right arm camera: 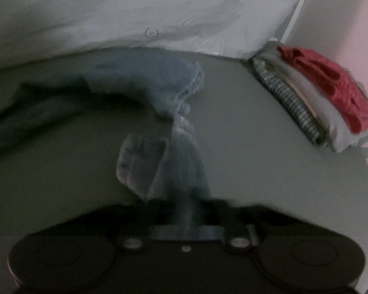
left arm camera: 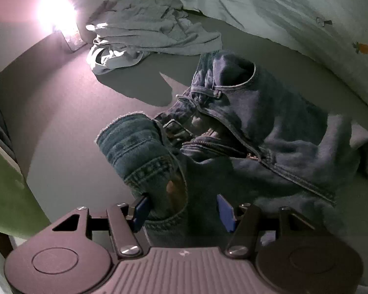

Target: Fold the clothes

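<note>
A: Where are the jeans [left arm camera: 257,132]?

B: Spread in a crumpled heap on the grey bed sheet [left arm camera: 61,112], in the middle of the left wrist view, fly unzipped and waistband gaping. A cuffed part rises toward the left gripper [left arm camera: 184,210].

A: Is that gripper holding them?

B: Its blue fingers [left arm camera: 224,212] stand apart with denim bunched between them; the left finger touches the fabric, the right one sits just beside it. Not pressed together.

A: And the right gripper [right arm camera: 186,230]?

B: The right wrist view is blurred and dark, but a twisted strip of denim [right arm camera: 184,166] runs straight into it and seems pinched there, fingers drawn close on the cloth.

A: Anything else on the bed?

B: A loose pile of pale clothes [left arm camera: 144,31] at the far left, near a bright lamp glare [left arm camera: 54,14]. A white duvet [left arm camera: 294,12] along the far edge. At the far right, a folded stack [right arm camera: 314,98] with a red garment on top and a striped one beneath.
</note>
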Demonstrator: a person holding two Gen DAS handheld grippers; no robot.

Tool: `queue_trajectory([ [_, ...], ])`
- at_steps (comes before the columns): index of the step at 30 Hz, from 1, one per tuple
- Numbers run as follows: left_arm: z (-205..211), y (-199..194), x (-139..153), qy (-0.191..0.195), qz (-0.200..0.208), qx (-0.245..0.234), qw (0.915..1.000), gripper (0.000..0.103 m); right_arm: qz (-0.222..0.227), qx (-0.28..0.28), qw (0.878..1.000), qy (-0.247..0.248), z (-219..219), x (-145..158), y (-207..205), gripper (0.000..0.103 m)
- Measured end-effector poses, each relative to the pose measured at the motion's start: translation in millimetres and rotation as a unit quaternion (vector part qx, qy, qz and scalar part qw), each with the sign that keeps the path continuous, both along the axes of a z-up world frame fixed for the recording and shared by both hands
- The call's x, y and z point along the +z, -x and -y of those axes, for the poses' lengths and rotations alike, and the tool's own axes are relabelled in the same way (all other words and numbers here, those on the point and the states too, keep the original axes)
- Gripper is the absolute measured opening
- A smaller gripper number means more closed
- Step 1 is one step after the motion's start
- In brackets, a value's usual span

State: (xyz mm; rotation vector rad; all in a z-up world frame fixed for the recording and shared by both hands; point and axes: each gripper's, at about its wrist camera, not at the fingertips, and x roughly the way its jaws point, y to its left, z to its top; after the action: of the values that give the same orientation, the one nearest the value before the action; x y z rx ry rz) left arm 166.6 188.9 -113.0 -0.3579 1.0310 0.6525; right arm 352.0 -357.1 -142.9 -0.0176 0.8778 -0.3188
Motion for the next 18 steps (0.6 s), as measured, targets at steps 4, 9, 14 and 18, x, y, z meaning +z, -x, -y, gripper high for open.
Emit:
queue_trajectory([
  [4,-4.4,-2.7,1.2,0.009,0.003,0.003,1.0000,0.060,0.173,0.000,0.985,-0.022,27.2,96.7,50.2,0.003],
  [9,-1.6,-5.2,-7.8,0.003,-0.016,-0.010,0.9998,0.061,0.322,-0.036,0.946,-0.013,87.1,173.8,148.1,0.003],
  [14,8.4,-8.3,-17.0,-0.026,-0.041,-0.041,0.9980,0.064,0.212,-0.205,0.955,-0.016,150.0,123.1,183.2,0.006],
  [18,14.0,-7.1,-16.8,-0.027,-0.044,-0.051,0.9974,0.067,0.144,-0.245,0.956,-0.068,153.2,71.9,203.0,0.018],
])
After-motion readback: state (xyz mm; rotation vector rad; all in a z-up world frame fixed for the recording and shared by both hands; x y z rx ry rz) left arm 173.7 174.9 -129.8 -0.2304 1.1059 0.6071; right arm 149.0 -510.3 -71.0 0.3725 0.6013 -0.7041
